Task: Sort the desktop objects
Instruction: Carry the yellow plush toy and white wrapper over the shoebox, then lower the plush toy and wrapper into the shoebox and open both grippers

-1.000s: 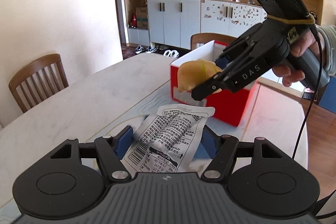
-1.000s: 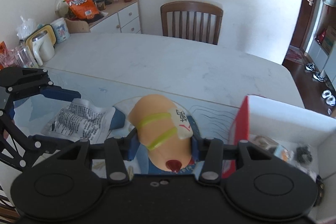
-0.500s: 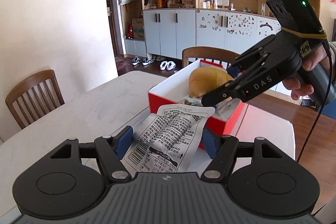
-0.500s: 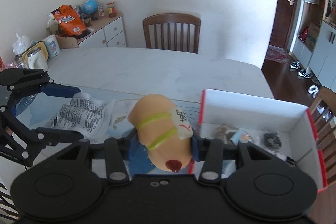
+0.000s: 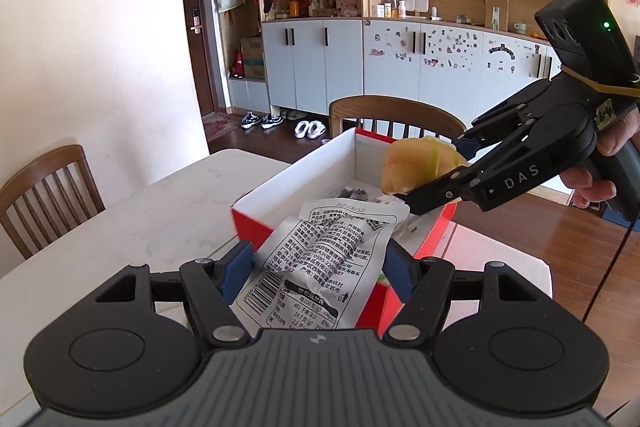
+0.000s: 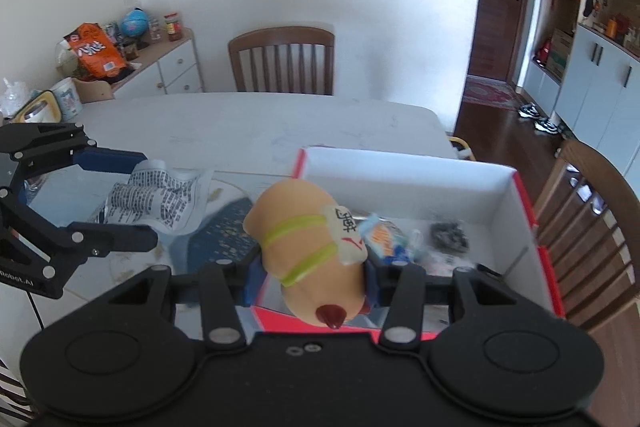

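A silver snack packet [image 5: 320, 259] is clamped between the blue pads of the left gripper [image 5: 318, 267], held above the near wall of the red-and-white box [image 5: 296, 183]. A tan hot-dog toy [image 6: 308, 247] is gripped by the right gripper [image 6: 310, 275] — partly closed on it — over the box's near edge. The box is set at the table [image 6: 240, 127] edge — small items are seen inside.

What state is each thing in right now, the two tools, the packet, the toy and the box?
Left tool: shut on the snack packet.
Right tool: shut on the hot dog toy.
Snack packet: sealed, crumpled, held up.
Hot dog toy: held above the box's near edge.
Red box: open, small items inside.
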The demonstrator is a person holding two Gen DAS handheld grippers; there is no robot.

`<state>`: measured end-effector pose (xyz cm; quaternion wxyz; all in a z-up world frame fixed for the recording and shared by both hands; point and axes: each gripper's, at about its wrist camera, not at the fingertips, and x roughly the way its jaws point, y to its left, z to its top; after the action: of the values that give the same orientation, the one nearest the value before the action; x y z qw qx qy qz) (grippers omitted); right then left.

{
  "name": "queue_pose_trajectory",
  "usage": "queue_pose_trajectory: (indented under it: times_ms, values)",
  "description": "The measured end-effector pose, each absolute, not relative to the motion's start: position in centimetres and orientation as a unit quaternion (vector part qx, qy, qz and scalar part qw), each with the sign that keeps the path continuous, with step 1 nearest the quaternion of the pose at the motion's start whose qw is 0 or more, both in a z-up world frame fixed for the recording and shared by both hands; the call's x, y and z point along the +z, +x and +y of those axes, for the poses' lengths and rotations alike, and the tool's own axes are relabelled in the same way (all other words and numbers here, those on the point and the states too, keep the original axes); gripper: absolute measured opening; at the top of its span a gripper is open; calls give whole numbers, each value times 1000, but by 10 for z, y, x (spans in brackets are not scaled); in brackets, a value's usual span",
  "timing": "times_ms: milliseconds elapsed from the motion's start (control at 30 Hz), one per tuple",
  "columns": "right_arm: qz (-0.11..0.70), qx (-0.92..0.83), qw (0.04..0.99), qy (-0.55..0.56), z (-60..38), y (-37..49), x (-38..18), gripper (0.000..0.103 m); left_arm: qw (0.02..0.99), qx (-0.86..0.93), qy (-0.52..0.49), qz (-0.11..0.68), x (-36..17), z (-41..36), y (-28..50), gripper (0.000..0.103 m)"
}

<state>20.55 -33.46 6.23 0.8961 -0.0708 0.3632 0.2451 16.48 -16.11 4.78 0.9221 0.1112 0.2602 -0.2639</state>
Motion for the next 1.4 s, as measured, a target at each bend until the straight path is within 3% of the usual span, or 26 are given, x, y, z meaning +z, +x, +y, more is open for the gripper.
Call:
queue_pose_trajectory:
  times_ms: [600, 1400]
  values:
    - [369, 206, 903, -83, -406, 238, 51, 47, 912, -283, 147, 257, 37, -240, 210, 69]
    - [374, 203, 897, -117, -411, 302, 31, 47, 871, -308, 208, 320, 7, -288, 273, 69]
